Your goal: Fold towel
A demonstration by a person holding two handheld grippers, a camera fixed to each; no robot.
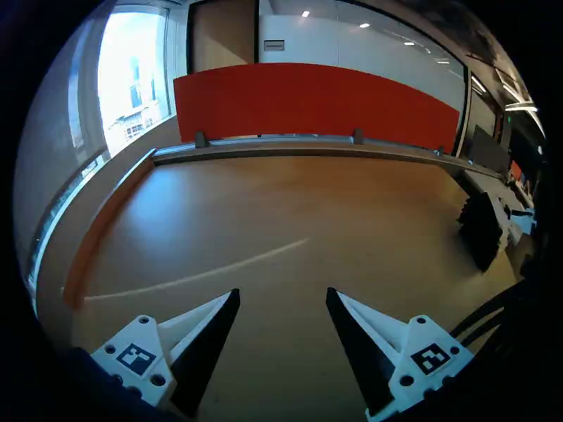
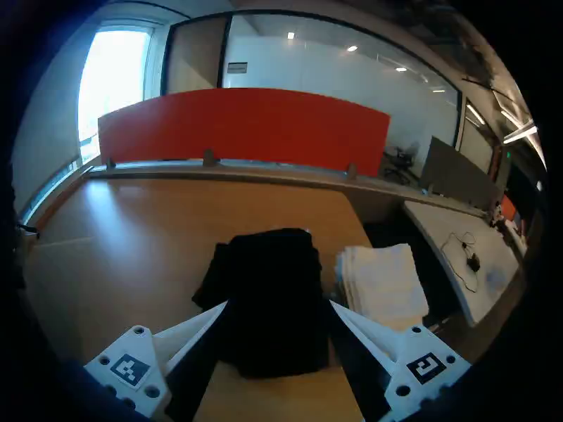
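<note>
in the right gripper view our right gripper (image 2: 279,303) stands open, fingers either side of a black towel pile (image 2: 278,267); we cannot tell whether they touch it. white towels (image 2: 383,281) lie just beside it, near the table's (image 2: 141,232) right edge. a red divider (image 2: 246,126) lines the far edge. our left gripper (image 1: 282,291) is open over wide tabletop, well apart from the pile.

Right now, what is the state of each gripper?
Left gripper: open, holding nothing.
Right gripper: open, black folded towel between its fingers.
</note>
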